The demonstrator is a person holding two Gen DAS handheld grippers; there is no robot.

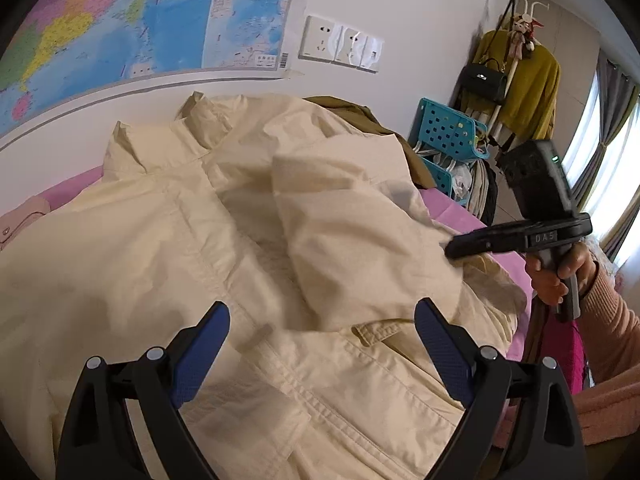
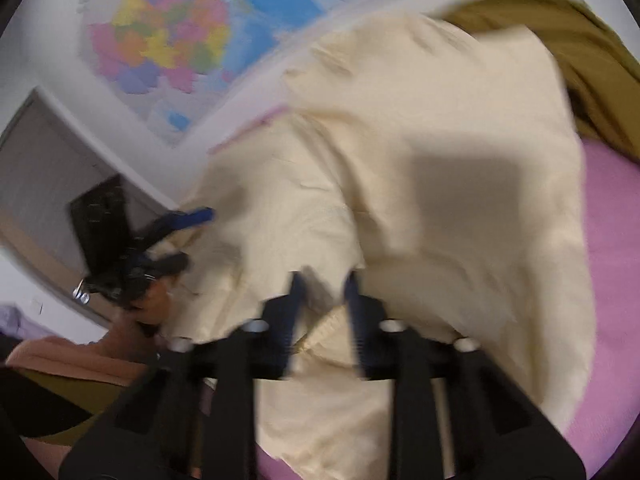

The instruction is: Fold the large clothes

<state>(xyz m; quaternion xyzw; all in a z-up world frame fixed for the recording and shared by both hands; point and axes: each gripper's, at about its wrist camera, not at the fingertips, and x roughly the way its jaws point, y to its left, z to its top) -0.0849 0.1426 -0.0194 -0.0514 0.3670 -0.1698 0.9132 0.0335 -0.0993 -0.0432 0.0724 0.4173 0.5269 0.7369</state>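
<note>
A cream jacket [image 1: 168,240] lies spread on a bed with a pink sheet [image 1: 460,208], its collar toward the wall map [image 1: 120,20] and its long axis running from there back to the left hand-held gripper [image 1: 322,340], which hovers released above it. The fabric is wrinkled, 1 sleeve [image 1: 360,248] folded across the front. The right hand-held gripper [image 2: 322,312] is clenched on the sleeve's cuff [image 2: 324,330].

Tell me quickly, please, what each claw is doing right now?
Left claw: open, holding nothing, above the cream jacket.
Right claw: fingers close together around a fold of the jacket; the blur hides whether they clamp it.
</note>
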